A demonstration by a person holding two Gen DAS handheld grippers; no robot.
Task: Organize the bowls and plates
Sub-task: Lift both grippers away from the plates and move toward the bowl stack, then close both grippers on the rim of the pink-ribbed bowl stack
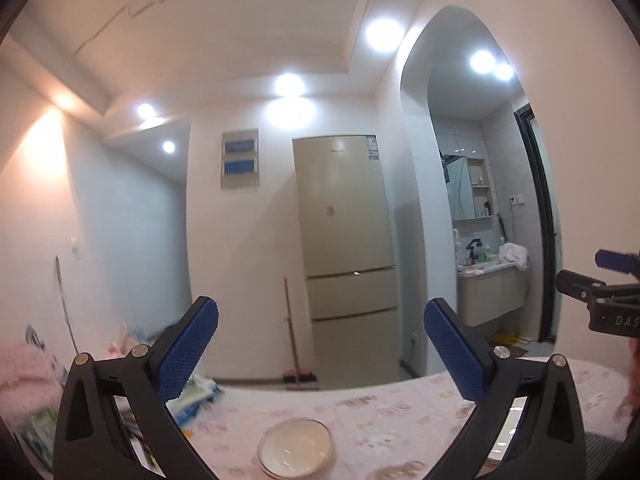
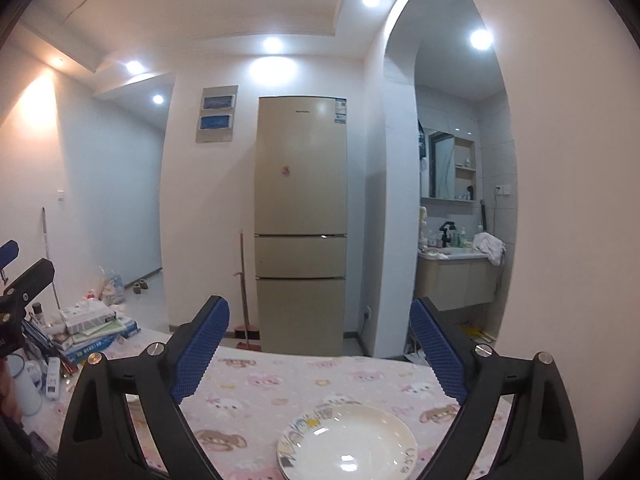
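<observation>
Both claws are held spread wide and empty above the desk (image 2: 304, 376), which is covered with a pink patterned cloth. The left claw (image 1: 320, 356) is raised over a small bowl (image 1: 297, 447) with a clear rim, seen low in the left wrist view and not touched. The right claw (image 2: 319, 350) is raised over a white plate (image 2: 347, 442) with a patterned rim, seen at the lower edge of the right wrist view; a second rim appears to lie under it, though this cannot be confirmed.

The following hazards are judged likely. A glazed rim may slip from the pads (image 2: 200, 350) if it is gripped too shallowly. If two plates are stacked, only the upper one may be lifted and the lower dragged. The cloth may be snagged by a fingertip driven too low. The stack of books and boxes (image 2: 94, 330) at the left edge may be struck during a wide sweep.
</observation>
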